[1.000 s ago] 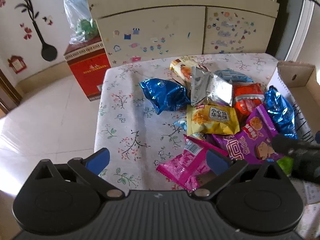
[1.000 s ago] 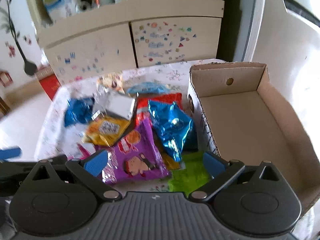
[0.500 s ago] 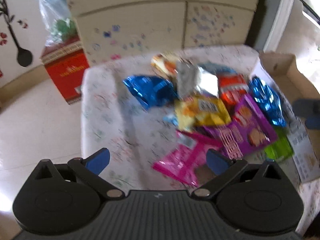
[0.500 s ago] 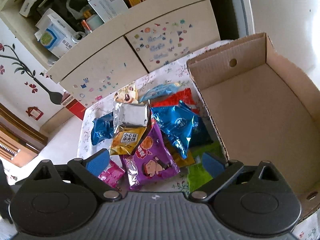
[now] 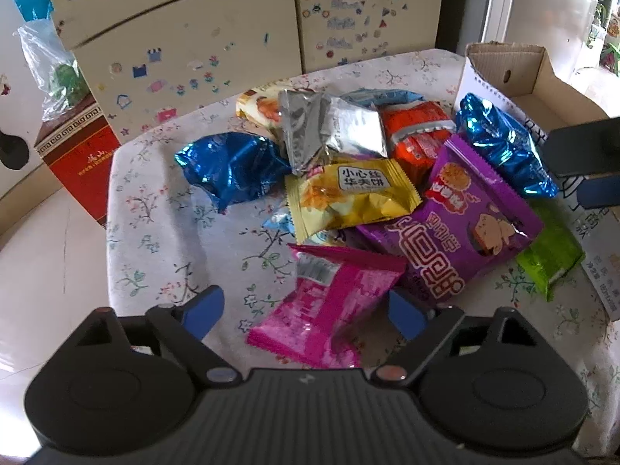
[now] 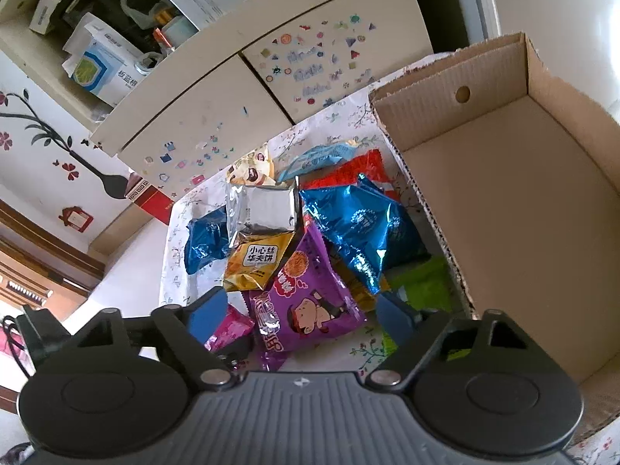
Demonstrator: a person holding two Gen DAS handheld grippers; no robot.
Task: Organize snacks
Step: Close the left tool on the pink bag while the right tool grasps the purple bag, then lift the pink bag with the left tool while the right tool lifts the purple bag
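Note:
Several snack packets lie heaped on the flowered tablecloth [image 5: 155, 232]. My left gripper [image 5: 304, 310] hangs low over a pink packet [image 5: 329, 302]; its jaws are closing with the packet between them, and the pads stand clear of it. My right gripper [image 6: 300, 312] is closing around a purple packet [image 6: 310, 302], also without touching it. Behind lie a yellow packet [image 5: 348, 197], a silver one [image 5: 329, 131] and blue foil ones [image 5: 232, 166]. A cardboard box [image 6: 503, 193] stands open-topped on the right. One right-gripper finger [image 5: 581, 151] shows near the box.
A cream cabinet [image 5: 232, 38] with stickers stands behind the table, with cluttered shelves [image 6: 116, 58] above it. A red carton [image 5: 77, 147] sits on the floor at the left. The table's left edge [image 5: 110, 232] drops to the tiled floor. A green packet [image 5: 550, 255] lies against the box.
Both grippers' jaws have narrowed. The left gripper has sunk closer to the pink packet. The right gripper has rolled and now frames the purple packet.

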